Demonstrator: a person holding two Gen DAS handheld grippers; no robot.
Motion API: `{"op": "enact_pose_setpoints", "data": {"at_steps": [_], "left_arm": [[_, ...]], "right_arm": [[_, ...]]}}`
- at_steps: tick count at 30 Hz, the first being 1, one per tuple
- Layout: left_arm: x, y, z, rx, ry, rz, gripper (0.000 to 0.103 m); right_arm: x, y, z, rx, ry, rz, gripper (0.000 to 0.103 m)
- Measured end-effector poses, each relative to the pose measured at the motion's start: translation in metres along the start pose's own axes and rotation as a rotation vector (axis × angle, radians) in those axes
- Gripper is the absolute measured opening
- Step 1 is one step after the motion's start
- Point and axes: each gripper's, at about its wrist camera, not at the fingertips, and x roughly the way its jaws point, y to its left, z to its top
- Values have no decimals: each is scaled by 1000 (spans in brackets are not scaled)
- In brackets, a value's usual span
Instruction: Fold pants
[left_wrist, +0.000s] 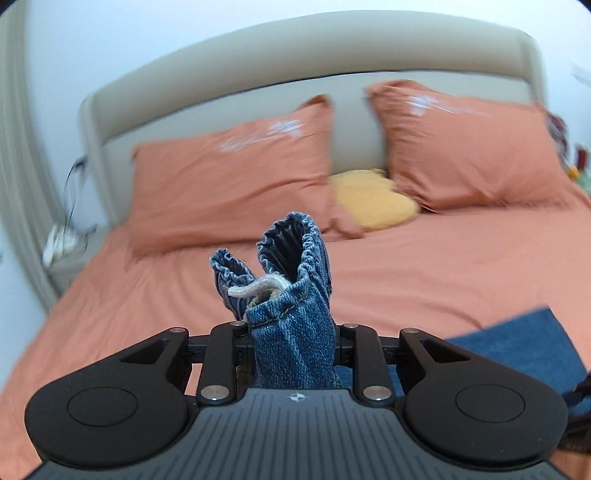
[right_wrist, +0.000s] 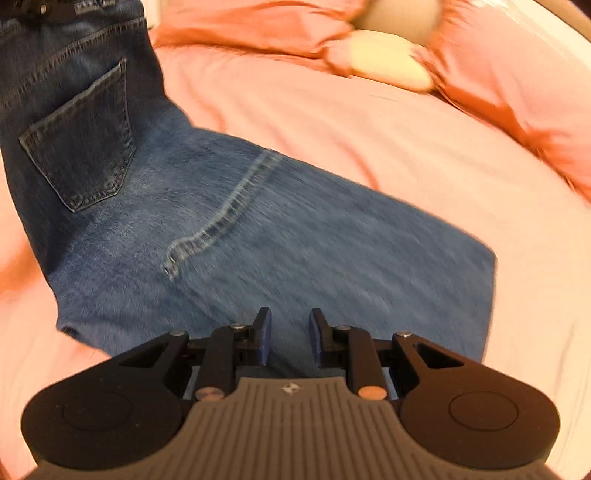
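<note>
Blue denim pants (right_wrist: 258, 229) lie spread over the orange bedsheet (right_wrist: 406, 147), back pocket (right_wrist: 81, 136) towards the upper left, where the cloth rises off the bed. My left gripper (left_wrist: 293, 332) is shut on a bunched piece of the pants (left_wrist: 295, 280) with a white drawstring (left_wrist: 258, 288), held up above the bed; the cloth hides its fingertips. More denim (left_wrist: 517, 343) shows low on the right of that view. My right gripper (right_wrist: 290, 339) hangs just over the pants' near edge, blue pads (right_wrist: 264, 339) a narrow gap apart, nothing pinched between them.
Two orange pillows (left_wrist: 236, 181) (left_wrist: 469, 147) lean on a beige headboard (left_wrist: 295, 59), a yellow cushion (left_wrist: 373, 201) between them. A bedside table with cables (left_wrist: 66, 236) stands at the bed's left. Bare sheet (left_wrist: 424, 266) stretches between the pants and the pillows.
</note>
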Motion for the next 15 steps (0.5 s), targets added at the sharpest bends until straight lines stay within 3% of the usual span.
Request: {"op": "enact_pose_setpoints", "data": {"at_steps": [5, 8, 12, 15], "left_arm": [[-5, -99, -21, 225, -33, -33, 28], [-1, -152, -48, 353, -35, -104, 29], [17, -200, -83, 439, 56, -182, 28], [29, -216, -100, 467, 110, -223, 30]], "right_arm": [[-18, -26, -38, 173, -36, -32, 18], [-22, -35, -66, 262, -63, -28, 18], [-15, -38, -91, 312, -61, -28, 18], [-11, -40, -105, 301, -41, -11, 18]]}}
